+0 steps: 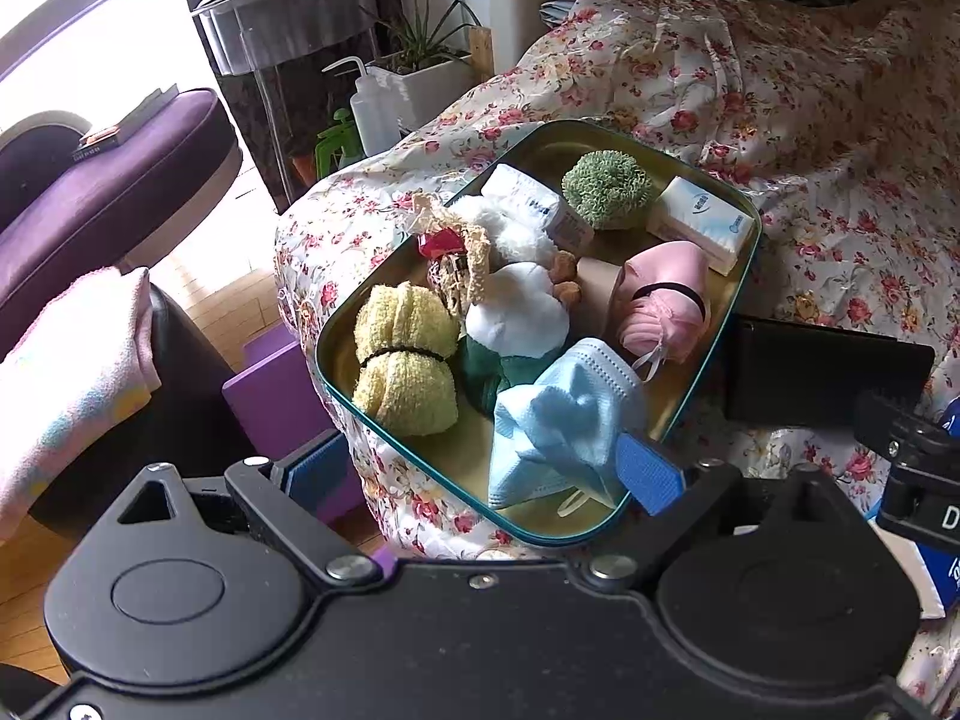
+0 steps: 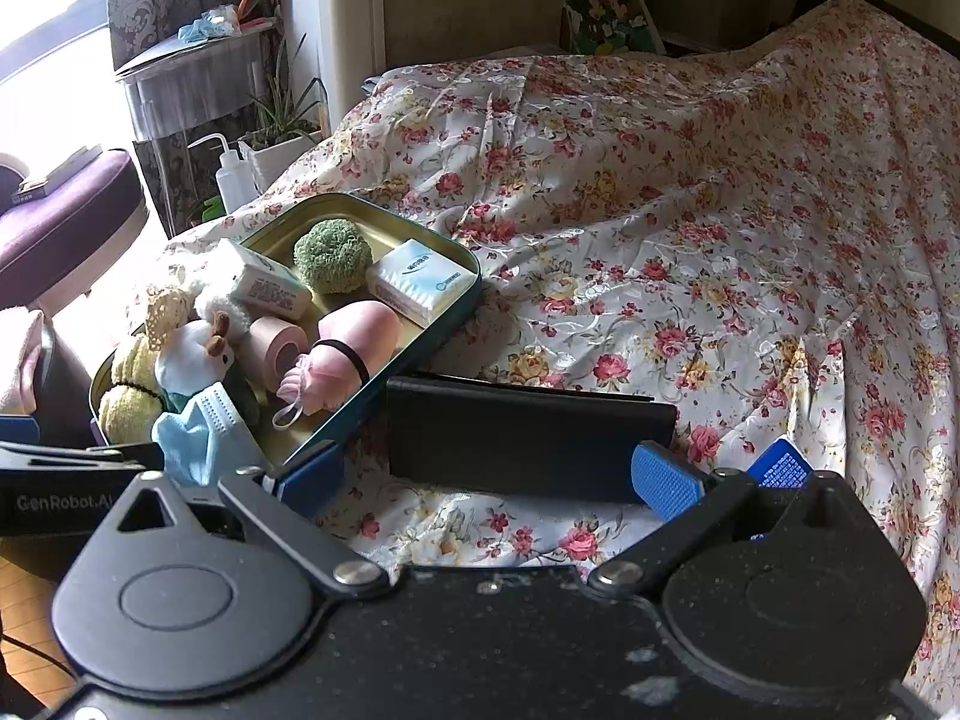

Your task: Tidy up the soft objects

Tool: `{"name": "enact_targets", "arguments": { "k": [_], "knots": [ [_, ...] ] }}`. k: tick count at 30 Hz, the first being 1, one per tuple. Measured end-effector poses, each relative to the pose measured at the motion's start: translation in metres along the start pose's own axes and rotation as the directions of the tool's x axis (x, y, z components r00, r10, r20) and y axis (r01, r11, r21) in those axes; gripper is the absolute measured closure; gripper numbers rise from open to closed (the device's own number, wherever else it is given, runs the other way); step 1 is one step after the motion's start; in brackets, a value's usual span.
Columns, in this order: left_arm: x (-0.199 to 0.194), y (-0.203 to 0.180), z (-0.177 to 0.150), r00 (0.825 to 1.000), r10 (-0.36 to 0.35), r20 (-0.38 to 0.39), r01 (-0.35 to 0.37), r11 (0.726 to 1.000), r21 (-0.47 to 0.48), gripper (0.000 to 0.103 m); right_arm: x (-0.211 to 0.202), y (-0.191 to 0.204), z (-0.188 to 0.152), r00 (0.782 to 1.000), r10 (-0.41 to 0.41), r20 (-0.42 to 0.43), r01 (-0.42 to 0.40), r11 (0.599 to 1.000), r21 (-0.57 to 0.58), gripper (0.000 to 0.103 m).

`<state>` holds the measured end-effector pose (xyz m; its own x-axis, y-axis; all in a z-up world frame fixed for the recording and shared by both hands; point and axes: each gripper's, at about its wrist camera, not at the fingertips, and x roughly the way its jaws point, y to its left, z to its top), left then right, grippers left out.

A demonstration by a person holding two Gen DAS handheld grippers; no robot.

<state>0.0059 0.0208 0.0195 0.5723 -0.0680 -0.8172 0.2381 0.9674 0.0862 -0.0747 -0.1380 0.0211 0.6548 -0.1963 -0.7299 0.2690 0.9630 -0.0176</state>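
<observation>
Two handheld grippers hover over a bed covered with a floral bedspread point(image 2: 660, 210). The left gripper point(image 1: 486, 471) has its blue-padded fingers spread wide apart and grips nothing; directly ahead of it, between and just beyond the fingers, lies a shallow teal-rimmed tin tray point(image 1: 708, 372) filled with soft items. Nearest the right-hand finger is a crumpled light blue face mask point(image 1: 552, 420), its edge just beside the pad; whether they touch cannot be told. Ahead and to the left sits a yellow fluffy bundle point(image 1: 405, 354) cinched by a black band. Further ahead lie a white plush toy point(image 1: 519, 312), a pink cloth roll point(image 1: 666, 306) with a black band, a green scrubby ball point(image 1: 606, 189) and two tissue packs point(image 1: 705, 231). The right gripper point(image 2: 489, 477) also has its fingers wide apart and empty. Just ahead of it, between its fingers, rests a flat black case point(image 2: 528, 441) on the bedspread. The tray point(image 2: 336, 438) lies ahead and to its left, touching or nearly touching the case's left end. A small blue packet point(image 2: 780, 468) peeks out just beyond its right-hand finger. Far ahead on the left stand a potted plant point(image 2: 282, 132) and a white squeeze bottle point(image 2: 231, 177)
</observation>
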Motion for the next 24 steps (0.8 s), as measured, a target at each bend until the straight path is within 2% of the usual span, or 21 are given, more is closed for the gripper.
{"name": "enact_targets", "arguments": {
  "k": [24],
  "knots": [
    [0.0019,-0.001,-0.0005,1.0,-0.01,-0.026,0.011,1.0,0.001,0.009,-0.0001,0.0006,-0.0009,1.0,0.005,-0.004,-0.005,1.0,-0.002,0.0]
  ]
}}
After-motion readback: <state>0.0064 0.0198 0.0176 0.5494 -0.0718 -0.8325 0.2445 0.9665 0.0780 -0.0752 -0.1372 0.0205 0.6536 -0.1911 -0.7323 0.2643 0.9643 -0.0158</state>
